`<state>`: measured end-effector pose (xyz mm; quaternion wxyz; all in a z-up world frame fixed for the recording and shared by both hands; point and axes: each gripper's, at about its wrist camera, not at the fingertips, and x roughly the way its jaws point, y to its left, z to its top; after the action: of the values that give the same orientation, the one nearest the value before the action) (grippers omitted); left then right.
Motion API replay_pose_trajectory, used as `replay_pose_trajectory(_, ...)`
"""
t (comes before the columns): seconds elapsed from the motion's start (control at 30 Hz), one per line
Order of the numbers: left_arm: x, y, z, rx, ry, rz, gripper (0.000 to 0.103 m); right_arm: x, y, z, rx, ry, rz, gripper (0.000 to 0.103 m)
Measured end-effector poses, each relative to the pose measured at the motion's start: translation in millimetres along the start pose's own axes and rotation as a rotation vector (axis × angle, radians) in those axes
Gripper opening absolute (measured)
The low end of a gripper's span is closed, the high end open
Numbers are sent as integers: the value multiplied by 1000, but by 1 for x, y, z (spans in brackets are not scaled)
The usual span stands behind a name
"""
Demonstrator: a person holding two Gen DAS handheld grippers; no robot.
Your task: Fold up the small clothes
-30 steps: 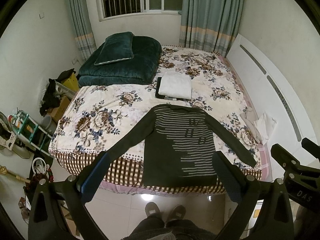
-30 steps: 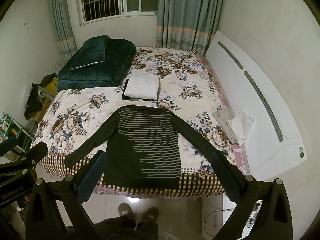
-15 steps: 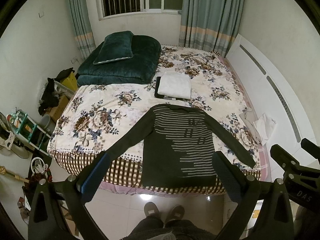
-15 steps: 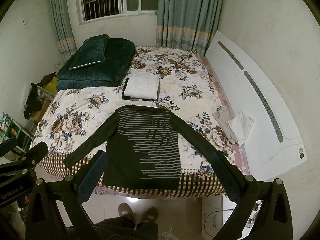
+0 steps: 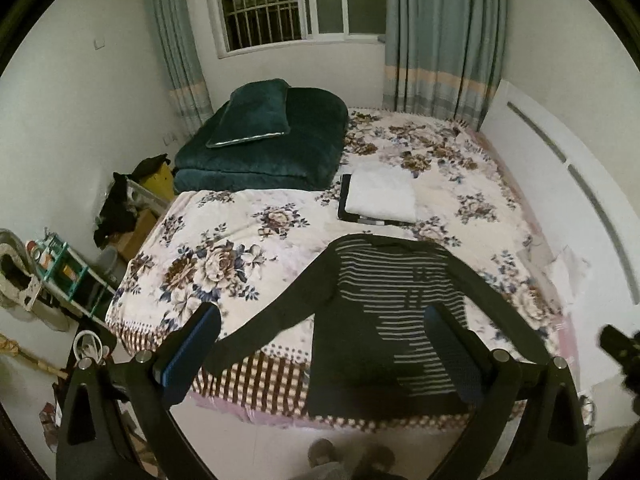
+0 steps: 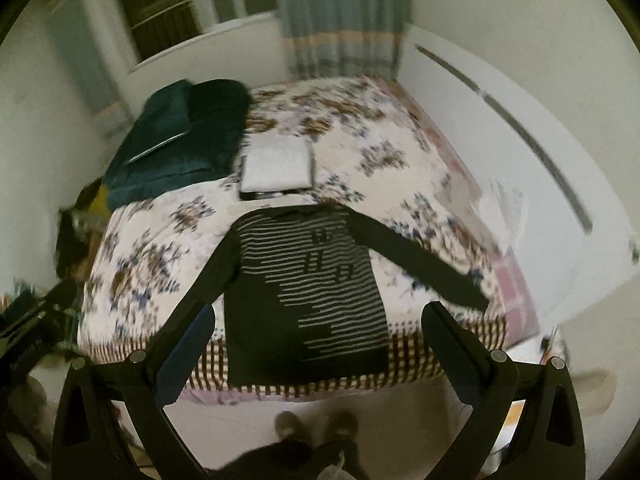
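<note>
A dark long-sleeved sweater with pale stripes (image 5: 384, 312) lies flat, sleeves spread, at the near edge of the flowered bed (image 5: 240, 240); its hem hangs over the edge. It also shows in the right wrist view (image 6: 308, 292). My left gripper (image 5: 320, 344) is open and empty, held above the floor short of the bed. My right gripper (image 6: 316, 340) is open and empty, likewise short of the hem. The right gripper also shows at the right edge of the left wrist view (image 5: 620, 352).
A folded white cloth on a dark one (image 5: 380, 196) lies mid-bed. A green quilt and pillow (image 5: 260, 144) are at the back left. A white headboard (image 5: 560, 184) runs along the right. Clutter and a shelf (image 5: 68, 276) stand at left. My feet (image 6: 316, 424) are below.
Both grippers have moved forward and lower towards the bed edge, so the sweater looks larger. The right view has swung and is blurred. Both jaws stay open.
</note>
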<state>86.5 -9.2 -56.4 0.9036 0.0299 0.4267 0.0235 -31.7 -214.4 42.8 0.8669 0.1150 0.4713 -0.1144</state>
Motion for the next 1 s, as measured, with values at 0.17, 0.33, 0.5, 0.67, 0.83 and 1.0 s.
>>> replay_pose_trajectory(0.17,90,-20,-11,47,77,1,103,96,-100,-23,264,84,-128,103)
replay_pose_trajectory(0.33,179,-54,-29,52,209,8,103,203,-218,-58,537,186,-161,71)
replay_pose_trajectory(0.5,256,-95,-50,83,285,111,103,319,-341,-98,812,290,-132,59)
replay_pose_trajectory(0.67,339,-129,-75,77,385,156,103,429,-440,-124,1016,335,-147,60)
replay_pose_trajectory(0.83,421,-156,-98,38,457,159,103,525,-514,-146,1176,326,-173,66)
replay_pose_trajectory(1.0,477,-165,-106,-15,470,168,103,587,-542,-150,1259,299,-157,67)
